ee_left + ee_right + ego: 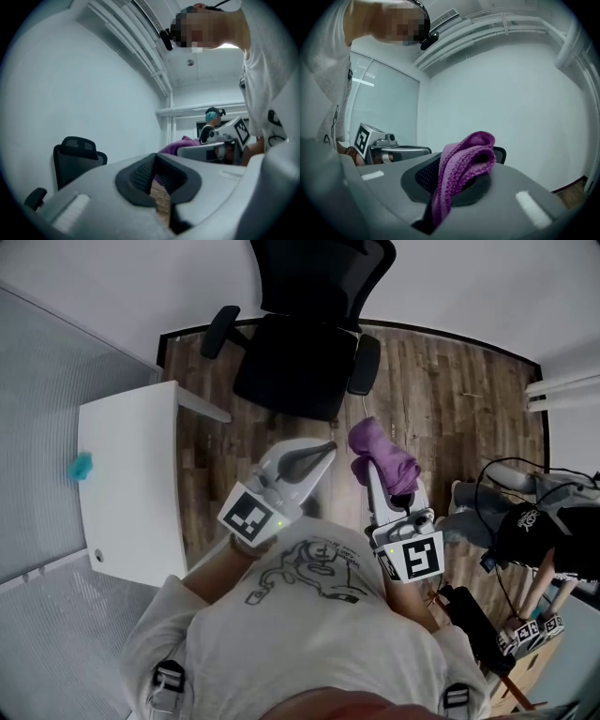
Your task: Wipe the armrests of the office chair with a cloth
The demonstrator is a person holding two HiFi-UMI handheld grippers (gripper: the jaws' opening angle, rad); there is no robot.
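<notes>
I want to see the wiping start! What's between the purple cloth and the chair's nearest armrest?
Only bare wooden floor, seen in the head view. The right gripper holds the purple cloth short of the armrest.

Wood floor (pixel 450 381) is seen beneath the left fingers (pixel 302 463), a white table (pixel 131 484) is set to their left, white wall (pixel 469 277) beyond.

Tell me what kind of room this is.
Most likely a small office. A black office chair on a wood-plank floor, a plain white desk beside it, and what looks like a glass partition along one wall all point to that.
</notes>
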